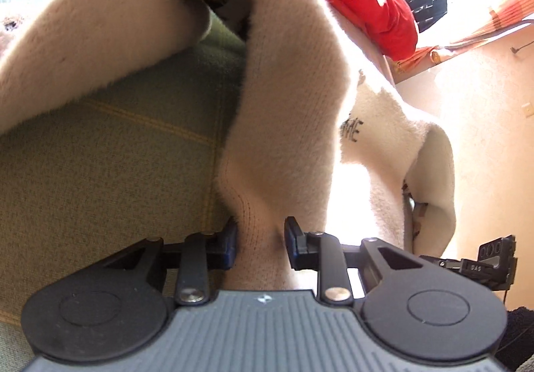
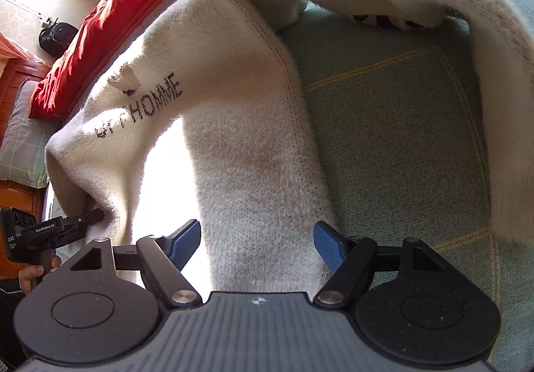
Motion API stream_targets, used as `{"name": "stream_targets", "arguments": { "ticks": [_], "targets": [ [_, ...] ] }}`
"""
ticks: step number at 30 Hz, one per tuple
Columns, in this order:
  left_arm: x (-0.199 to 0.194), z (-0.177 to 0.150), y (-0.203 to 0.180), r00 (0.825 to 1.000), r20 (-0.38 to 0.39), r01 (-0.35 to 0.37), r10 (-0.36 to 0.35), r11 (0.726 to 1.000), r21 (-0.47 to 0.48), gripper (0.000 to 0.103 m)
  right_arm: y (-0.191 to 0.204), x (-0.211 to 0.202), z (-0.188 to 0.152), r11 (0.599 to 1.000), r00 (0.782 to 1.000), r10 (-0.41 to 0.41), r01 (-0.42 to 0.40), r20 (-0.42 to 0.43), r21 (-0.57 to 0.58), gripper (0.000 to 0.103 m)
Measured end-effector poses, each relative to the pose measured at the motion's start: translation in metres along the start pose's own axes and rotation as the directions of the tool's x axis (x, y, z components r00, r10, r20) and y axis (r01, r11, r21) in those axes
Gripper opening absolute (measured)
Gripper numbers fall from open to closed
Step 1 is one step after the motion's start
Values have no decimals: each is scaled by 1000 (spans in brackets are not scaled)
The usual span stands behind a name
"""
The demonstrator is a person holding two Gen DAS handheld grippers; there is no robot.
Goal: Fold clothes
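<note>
left hand-held gripper – pinching | fuzzy cream sweater – lifted, draped

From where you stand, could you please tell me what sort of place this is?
Most likely a bedroom at home. A green checked bedsheet lies under the white sweater, a red quilt is bunched behind it, and a wooden dresser stands against the wall.
</note>
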State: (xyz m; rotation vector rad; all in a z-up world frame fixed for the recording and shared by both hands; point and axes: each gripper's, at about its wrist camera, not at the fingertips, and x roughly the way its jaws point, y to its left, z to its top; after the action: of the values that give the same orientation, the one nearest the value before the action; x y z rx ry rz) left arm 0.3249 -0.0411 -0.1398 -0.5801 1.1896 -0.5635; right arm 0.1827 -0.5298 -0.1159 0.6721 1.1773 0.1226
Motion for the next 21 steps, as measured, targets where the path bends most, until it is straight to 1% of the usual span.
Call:
{"name": "stream_targets", "arguments": {
  "ticks": [1, 3, 4, 6, 7, 9, 10, 11, 12, 13, 14, 17, 20, 21],
  "targets": [
    [0, -3, 1, 1000, -16, 16, -16, 1000, -15, 26, -3, -1, -1, 1000, 1000, -9, 9, 0, 7, 79],
    [1, -8, 4, 998, -50, 44, -46, 998, -44, 26, -14, 5, -5, 999, 999, -21, 22, -27, 35, 79],
    [7, -12, 7, 995, -80, 47, -52, 997, -58, 26, -21, 11, -6, 999, 999, -15, 18, -43, 51, 79],
    [21, -20, 14, 988, -145, 33, -45, 996, -87, 26, -27, 17, -7, 997, 999, 6, -3, -41, 73, 80],
    [23, -24, 14, 988, -150, 26, -39, 996, -91, 26, -29, 20, -7, 997, 999, 18, -14, -41, 82, 80],
    [23, -30, 9, 990, -134, 24, -36, 996, -85, 24, -26, 21, -5, 996, 998, 48, -44, -50, 84, 79],
    [20, -31, 5, 992, -122, 18, -27, 997, -76, 18, -24, 22, -4, 995, 997, 60, -55, -56, 83, 75],
    [15, -32, 0, 994, -109, 5, -12, 998, -66, 13, -22, 23, -3, 996, 996, 59, -54, -71, 71, 66],
    [11, -34, -5, 995, -98, -12, 6, 998, -59, 10, -20, 24, -2, 997, 995, 51, -46, -91, 59, 55],
    [5, -35, -9, 996, -88, -38, 34, 998, -47, 9, -20, 25, -2, 998, 994, 40, -34, -104, 55, 47],
    [-5, -32, -13, 995, -80, -67, 65, 997, -31, 9, -20, 25, -2, 998, 993, 30, -25, -114, 52, 37],
    [-32, -28, -23, 990, -52, -130, 128, 991, -25, 8, -24, 20, -2, 997, 994, 30, -23, -108, 68, 37],
    [-53, -32, -22, 980, -32, -196, 195, 980, -45, 8, -27, 18, -3, 999, 995, 4, 1, -102, 54, 46],
    [-60, -34, -21, 974, -23, -227, 226, 972, -52, 8, -29, 17, -4, 999, 995, -1, 6, -100, 51, 49]
  ]
}}
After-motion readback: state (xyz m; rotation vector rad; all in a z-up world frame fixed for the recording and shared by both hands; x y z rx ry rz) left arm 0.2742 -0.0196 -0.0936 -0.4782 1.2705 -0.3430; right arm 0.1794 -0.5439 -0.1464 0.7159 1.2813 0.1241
